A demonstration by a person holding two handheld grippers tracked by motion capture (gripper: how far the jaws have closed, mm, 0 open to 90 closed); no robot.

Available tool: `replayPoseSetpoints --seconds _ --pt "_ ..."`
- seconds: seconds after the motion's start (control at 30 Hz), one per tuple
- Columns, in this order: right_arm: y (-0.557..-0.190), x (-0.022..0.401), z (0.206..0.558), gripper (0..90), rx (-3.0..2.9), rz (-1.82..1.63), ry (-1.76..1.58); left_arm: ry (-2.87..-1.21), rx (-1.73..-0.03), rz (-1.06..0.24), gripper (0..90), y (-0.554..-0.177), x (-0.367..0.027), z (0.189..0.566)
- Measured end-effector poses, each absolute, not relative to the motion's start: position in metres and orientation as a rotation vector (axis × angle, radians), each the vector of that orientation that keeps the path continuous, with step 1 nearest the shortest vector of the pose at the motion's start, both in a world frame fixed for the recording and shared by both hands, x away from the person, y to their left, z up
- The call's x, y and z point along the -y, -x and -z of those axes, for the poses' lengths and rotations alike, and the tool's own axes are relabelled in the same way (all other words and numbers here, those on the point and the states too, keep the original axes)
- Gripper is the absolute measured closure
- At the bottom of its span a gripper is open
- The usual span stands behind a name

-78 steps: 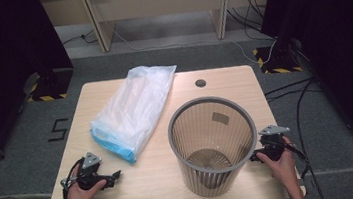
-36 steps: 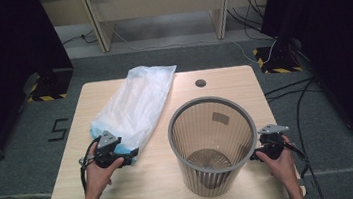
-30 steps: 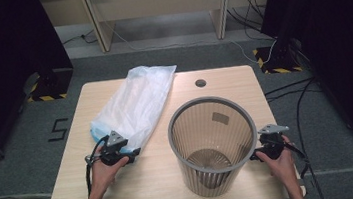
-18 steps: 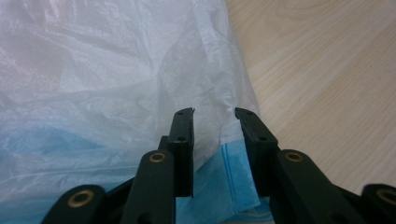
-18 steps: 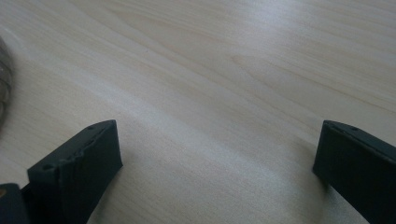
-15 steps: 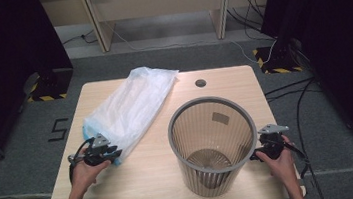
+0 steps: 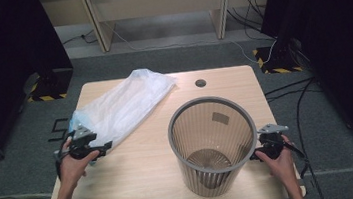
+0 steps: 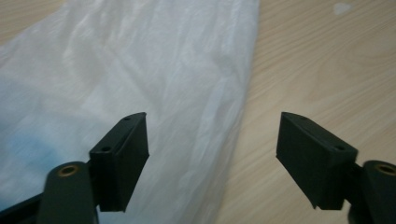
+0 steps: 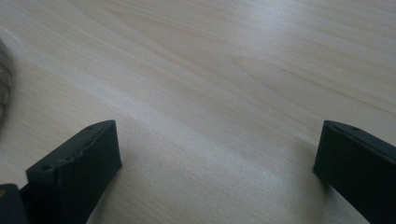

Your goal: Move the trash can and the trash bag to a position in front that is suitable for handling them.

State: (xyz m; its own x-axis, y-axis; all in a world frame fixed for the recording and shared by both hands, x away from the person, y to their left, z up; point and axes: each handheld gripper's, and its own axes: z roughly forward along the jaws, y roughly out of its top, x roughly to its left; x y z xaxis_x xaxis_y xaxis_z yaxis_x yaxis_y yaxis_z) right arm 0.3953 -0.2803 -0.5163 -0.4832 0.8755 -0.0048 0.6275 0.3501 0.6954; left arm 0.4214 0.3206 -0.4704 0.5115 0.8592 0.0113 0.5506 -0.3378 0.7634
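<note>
**Left tongs wide at the bag's near end; right tongs parked by the bin**

Surface: a pale wood-grain rectangular surface with a small round dark grommet near its far edge. Grey carpet around it; cables on the floor; yellow-and-black striped blocks at both sides; pale furniture legs beyond.

A crumpled translucent white plastic bag lies slantwise across the left half, with a faint blue tint at its near end. A grey ribbed plastic wastebasket stands upright on the right half; a small rectangular label on its inner wall is too small to read.

Left tongs: hand low at the left edge, jaws just opened wide, straddling the bag's edge without pinching it.

Right tongs: hand resting just right of the basket, jaws spread over bare wood, holding nothing.
</note>
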Motion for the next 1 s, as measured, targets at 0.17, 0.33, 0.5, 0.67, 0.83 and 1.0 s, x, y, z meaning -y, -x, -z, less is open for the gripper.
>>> replayPoseSetpoints --seconds 0.17,0.33,0.5,0.67,0.83,1.0 --pt "-0.396 0.28 0.517 0.6 -2.242 -0.907 -1.312 -2.035 -1.13 -0.5 23.3 -0.454 -0.286 0.477" --pt "-0.396 0.281 0.516 0.5 -2.246 -0.905 -1.308 -2.024 -1.147 -0.477 24.1 -0.482 -0.261 0.488" --pt "-0.396 0.28 0.517 0.5 -2.244 -0.907 -1.307 -2.105 -1.103 -0.46 57.6 -0.493 -0.251 0.502" --pt "-0.396 0.281 0.516 0.5 -2.246 -0.905 -1.308 -2.158 -1.025 -0.418 75.7 -0.48 -0.261 0.505" --pt "-0.396 0.28 0.517 0.5 -2.244 -0.907 -1.307 -2.237 -0.989 -0.44 79.9 -0.454 -0.287 0.507" --pt "-0.396 0.28 0.517 0.5 -2.243 -0.907 -1.309 -2.194 -1.055 -0.502 76.3 -0.436 -0.316 0.504"
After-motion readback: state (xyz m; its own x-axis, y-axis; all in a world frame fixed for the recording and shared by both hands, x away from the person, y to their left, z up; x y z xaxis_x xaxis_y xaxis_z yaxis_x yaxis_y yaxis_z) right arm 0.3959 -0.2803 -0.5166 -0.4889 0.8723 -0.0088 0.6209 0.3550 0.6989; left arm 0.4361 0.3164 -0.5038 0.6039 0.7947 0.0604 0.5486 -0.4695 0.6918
